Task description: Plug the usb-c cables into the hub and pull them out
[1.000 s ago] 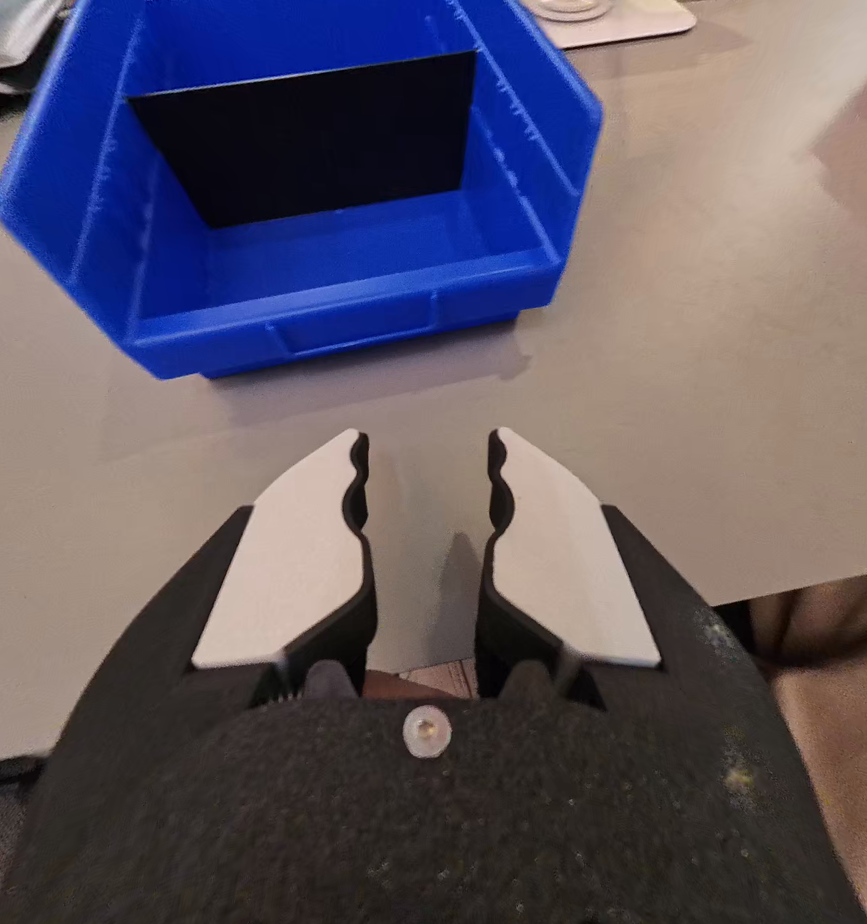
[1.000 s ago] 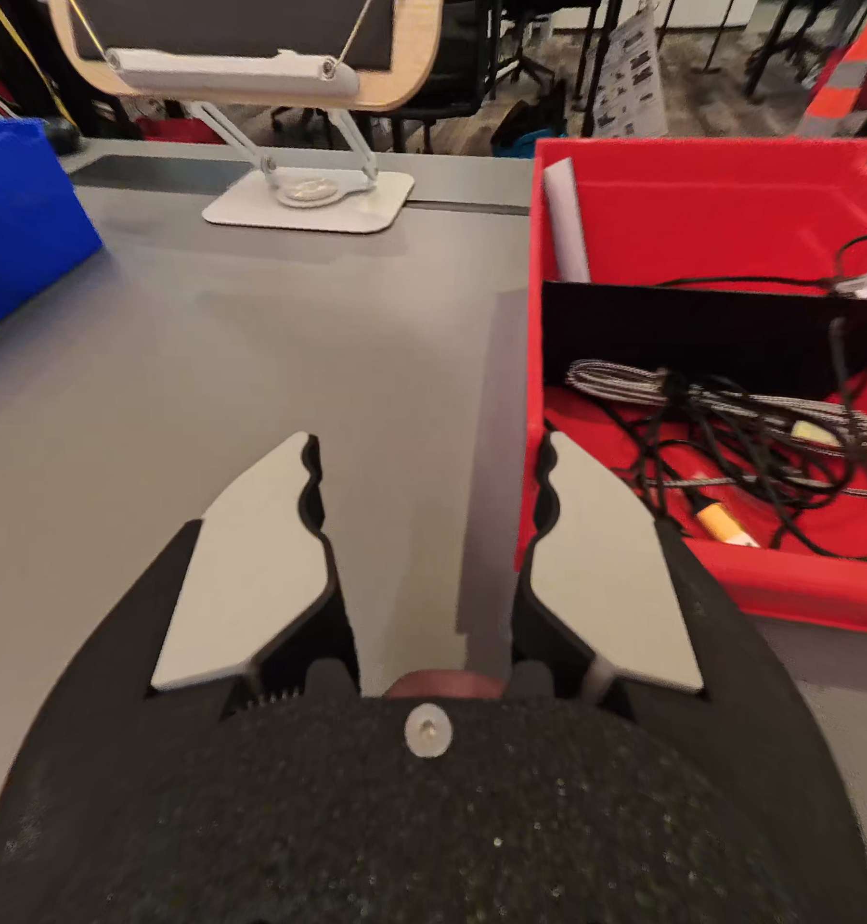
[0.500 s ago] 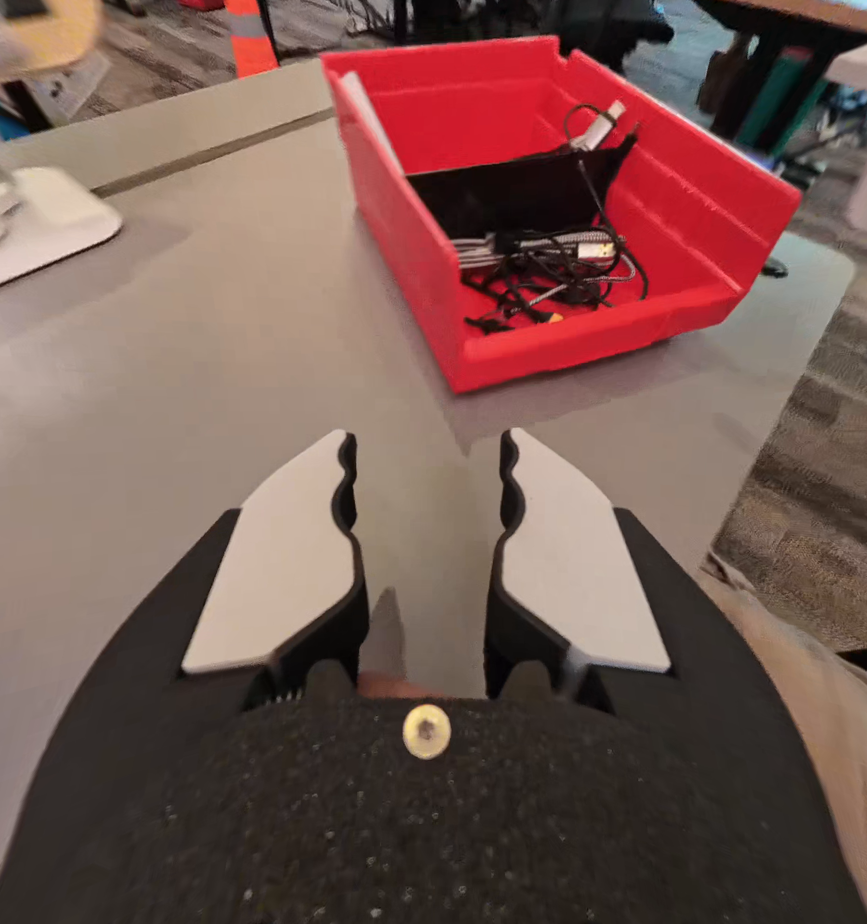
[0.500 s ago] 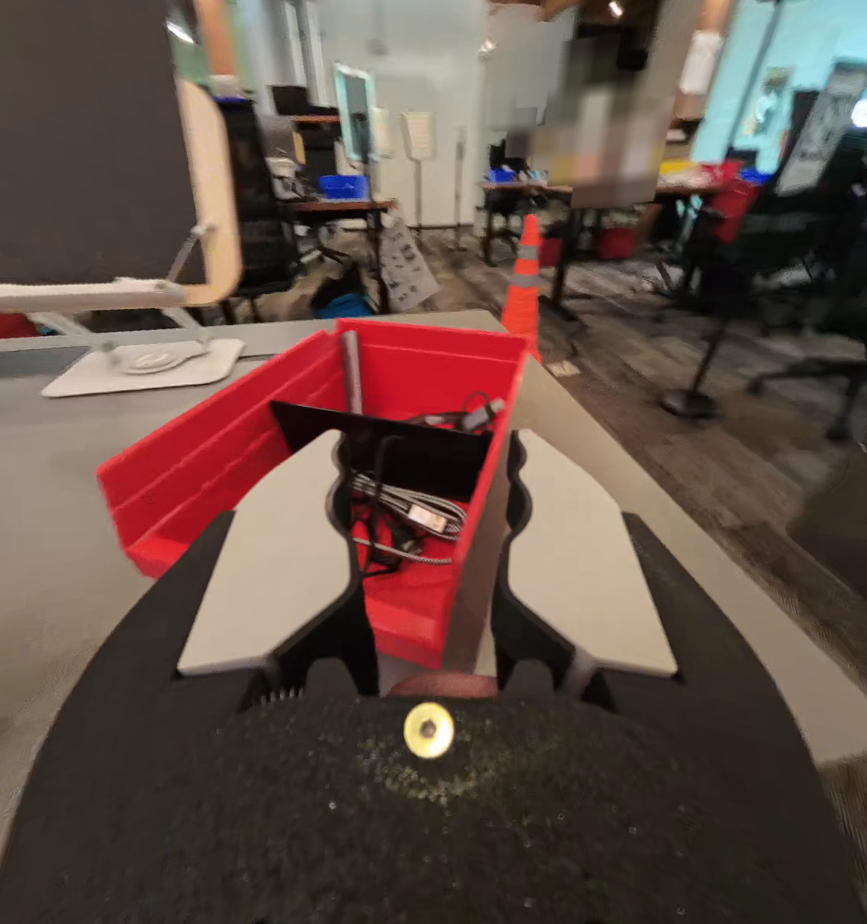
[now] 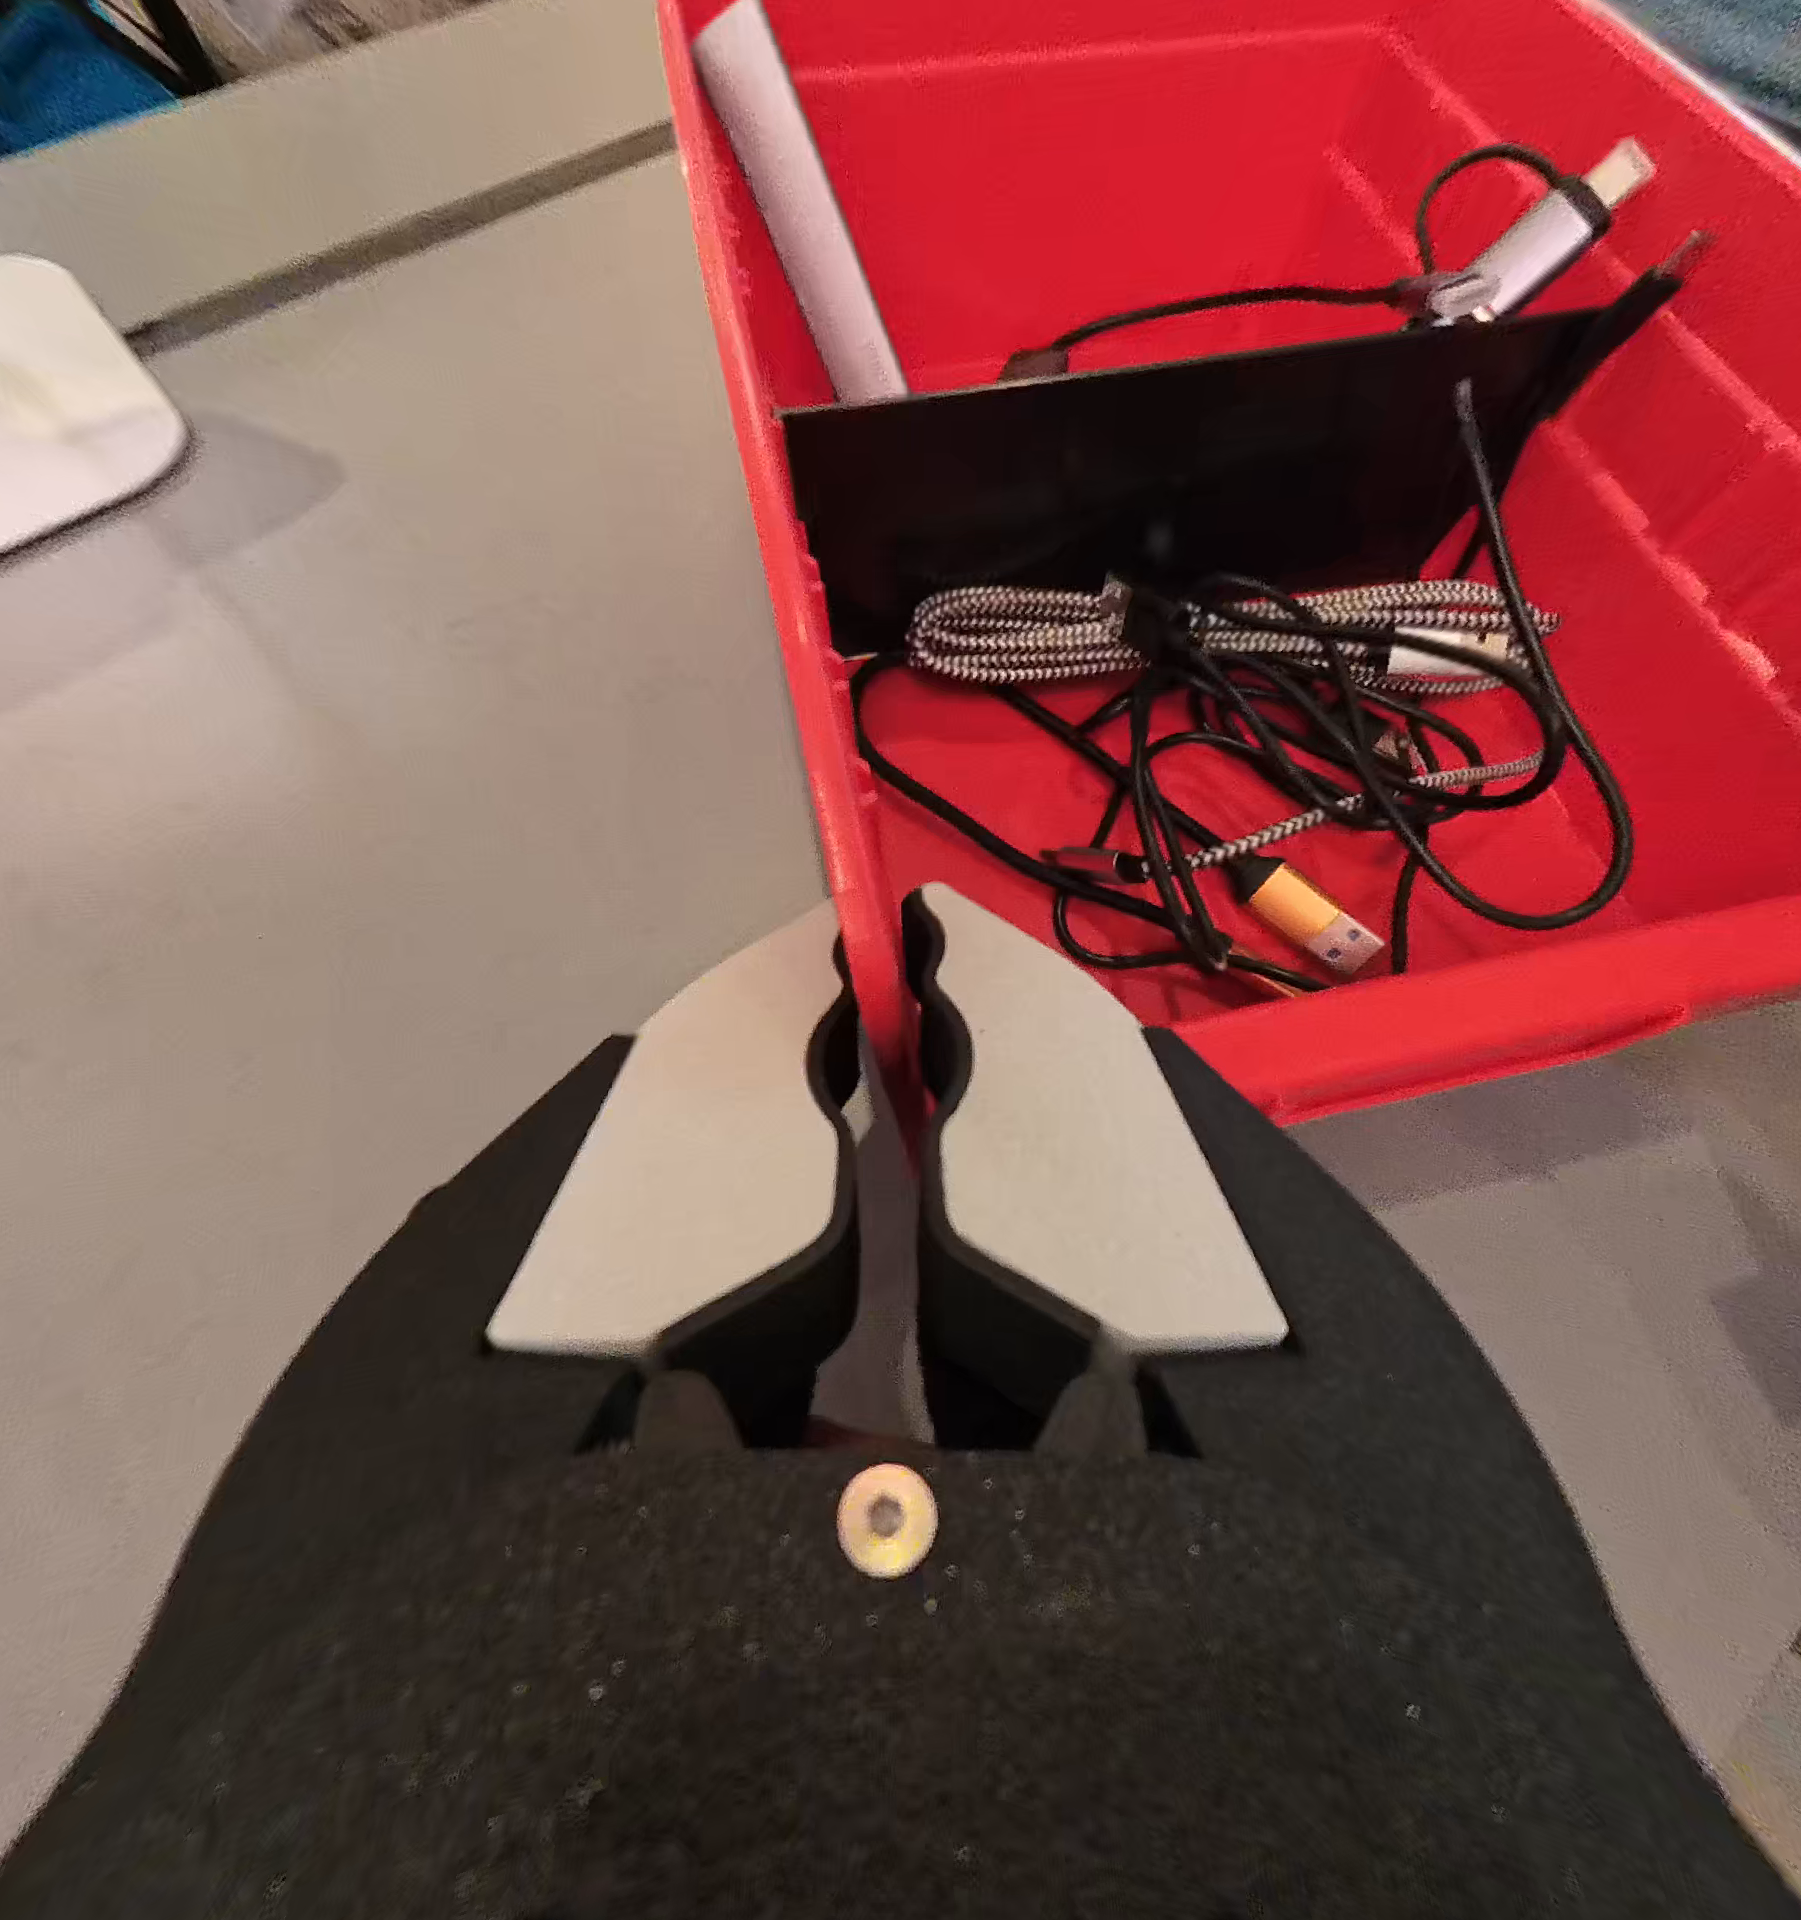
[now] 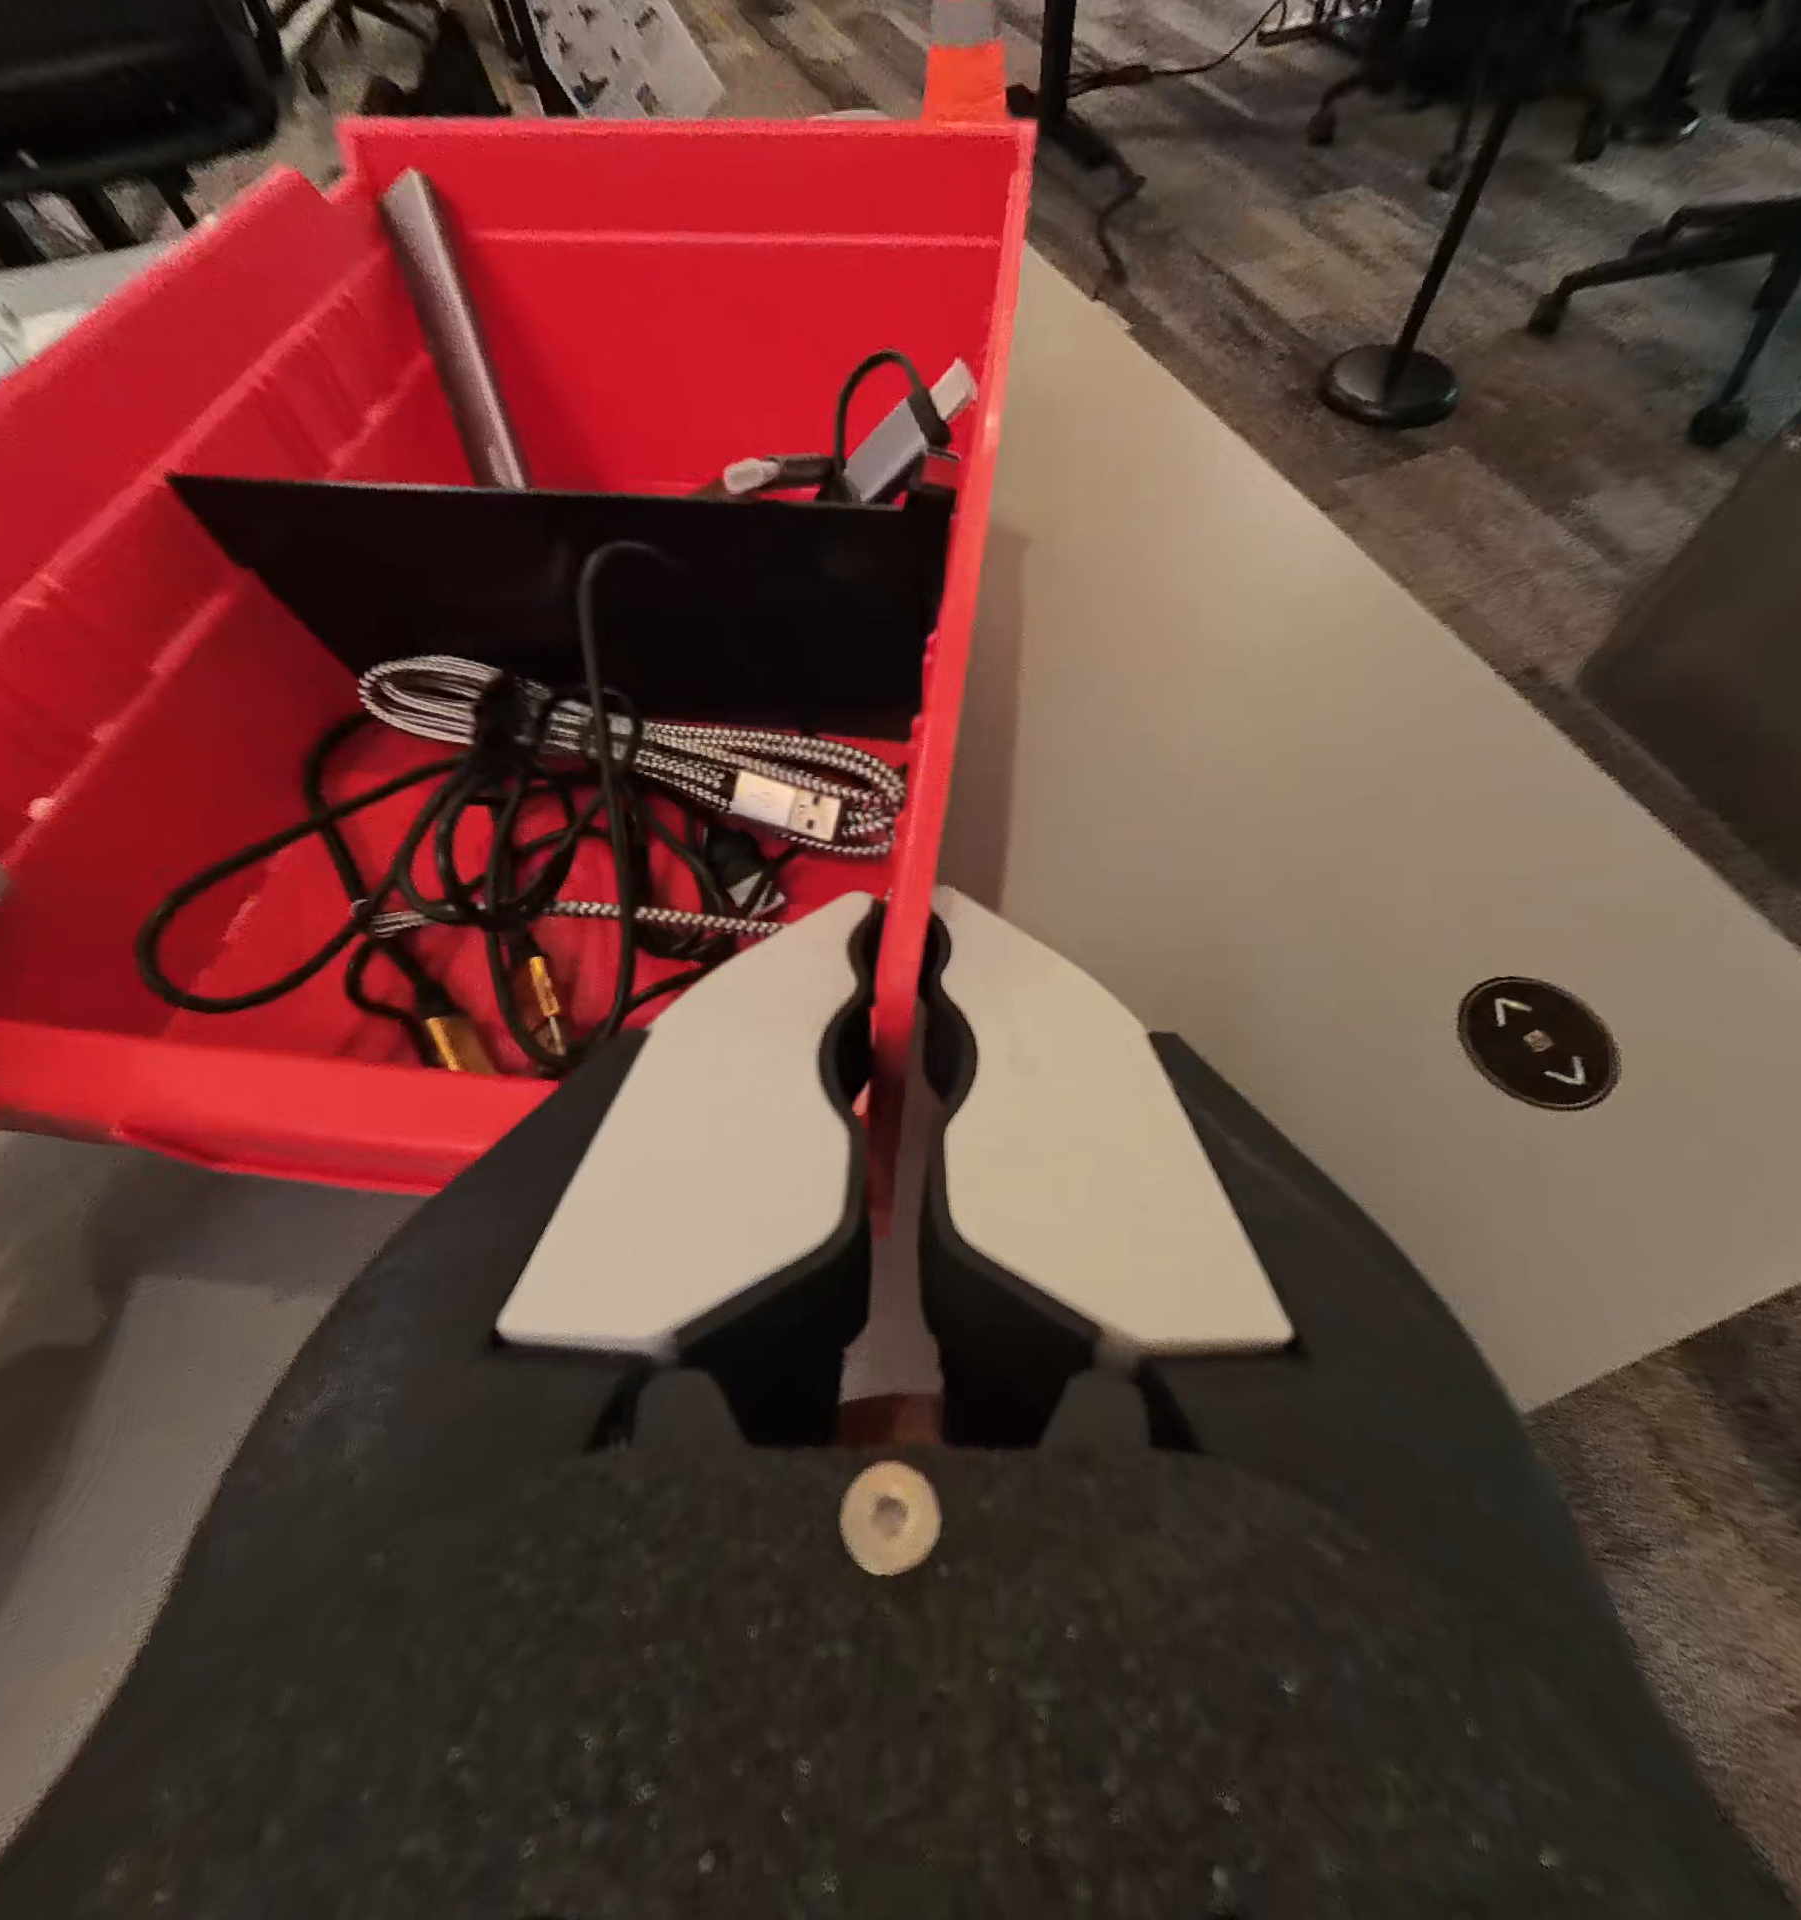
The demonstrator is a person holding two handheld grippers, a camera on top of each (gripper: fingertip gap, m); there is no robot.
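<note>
A red bin [image 5: 1498,1003] stands on the grey table, split by a black divider [image 5: 1187,468]. Its front part holds a tangle of black and braided cables [image 5: 1291,748], one with an orange plug [image 5: 1301,914]. Behind the divider lie a small grey hub [image 5: 1540,249] with a black lead and a long grey bar [image 5: 813,208]. My left gripper [image 5: 875,925] is shut on the bin's left wall near the front corner. My right gripper [image 6: 901,925] is shut on the right wall of the bin [image 6: 200,1091]. The cables [image 6: 522,831], divider [image 6: 563,582] and hub [image 6: 896,436] also show in the right wrist view.
A white stand base [image 5: 23,416] sits on the table at the far left. A round black control button [image 6: 1537,1042] is set in the table right of the bin, near the table's edge. Chair and stand bases [image 6: 1389,379] are on the floor beyond. There is about 20 cm between the tips of the two grippers. The round black control button [image 6: 1537,1042] sits 15 cm or so from the ends of my right fingers.
Both grippers were open above the bare table, the left facing a blue bin. They have swung to the red bin and closed on its two side walls.
</note>
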